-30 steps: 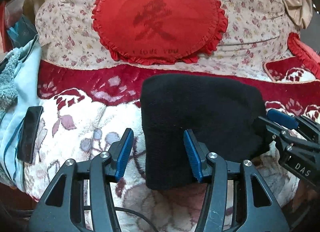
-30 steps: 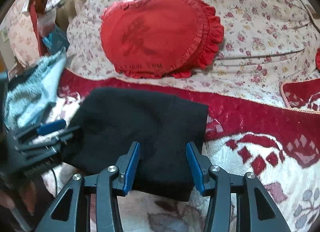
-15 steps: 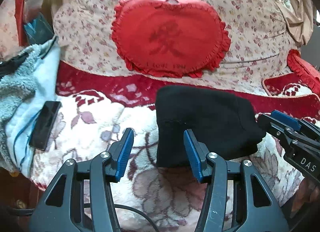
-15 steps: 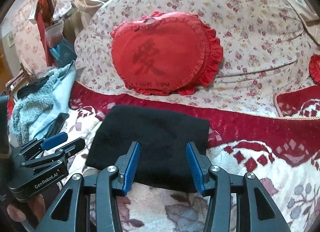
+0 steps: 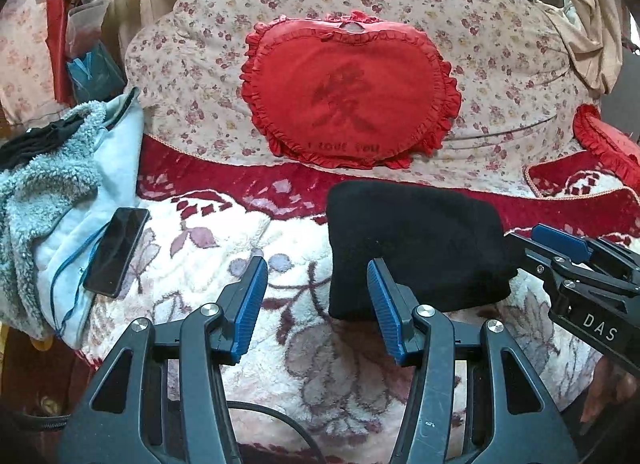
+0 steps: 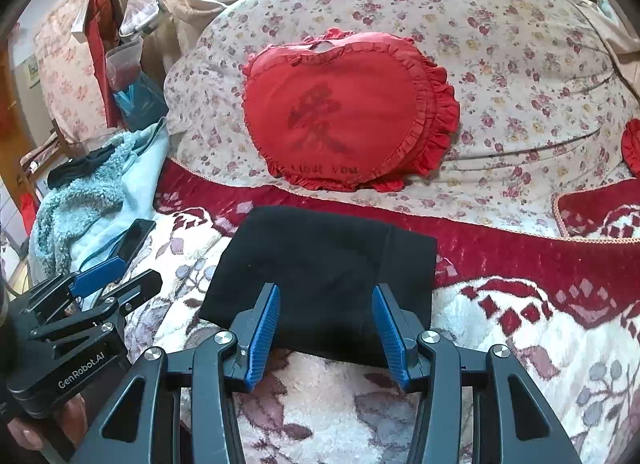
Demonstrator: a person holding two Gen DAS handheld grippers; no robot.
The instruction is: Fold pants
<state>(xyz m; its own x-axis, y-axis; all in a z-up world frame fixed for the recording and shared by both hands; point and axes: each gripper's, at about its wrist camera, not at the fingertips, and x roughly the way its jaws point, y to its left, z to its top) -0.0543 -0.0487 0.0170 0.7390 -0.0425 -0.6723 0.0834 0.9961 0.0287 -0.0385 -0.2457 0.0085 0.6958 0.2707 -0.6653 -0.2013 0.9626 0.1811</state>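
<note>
My black pants (image 5: 416, 252) lie folded into a compact, thick rectangle on the fleecy floral blanket (image 5: 224, 248), toward its red far border and just in front of the heart cushion (image 5: 348, 91). I hold my left gripper (image 5: 316, 300) released and empty, jaws spread, off the bundle's left near corner, and my right gripper (image 6: 326, 328) likewise spread and empty above its near edge. Neither touches the cloth, I judge because the fold looks finished. A phone (image 5: 116, 252) rests on the pale fleece (image 5: 60, 199) at the blanket's left edge.
</note>
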